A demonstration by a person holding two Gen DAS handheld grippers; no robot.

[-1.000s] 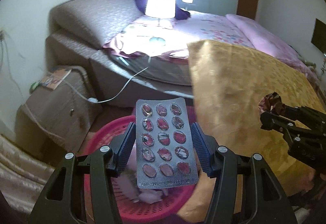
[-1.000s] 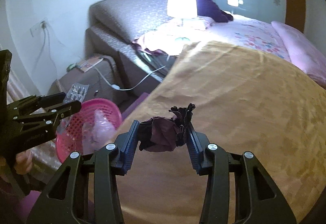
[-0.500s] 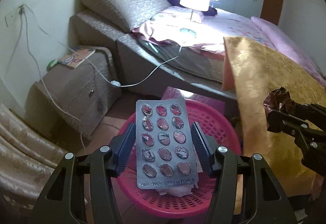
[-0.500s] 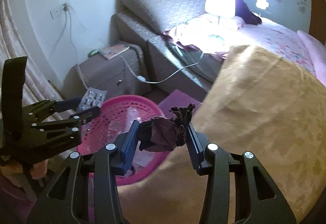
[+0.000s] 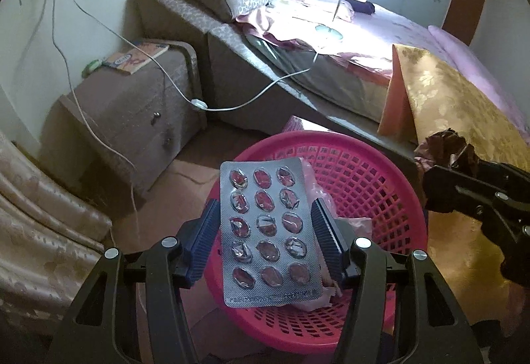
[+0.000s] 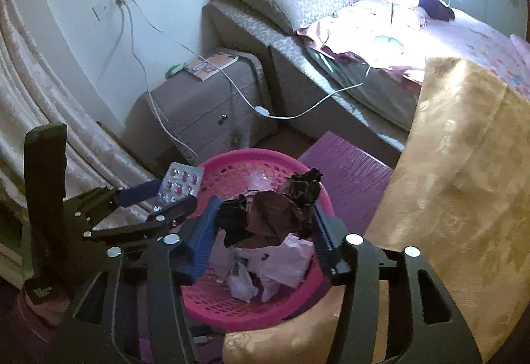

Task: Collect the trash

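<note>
Below both sets of jaws sits the pink basket (image 6: 212, 307), so I judge this the drop step. My left gripper (image 5: 266, 231) pinches the blister pack (image 5: 270, 238). My right gripper (image 6: 265, 228) has just been spreading, the crumpled dark wrapper (image 6: 268, 214) between its pads, touching both. Next: release both cleanly inside the rim.
</note>
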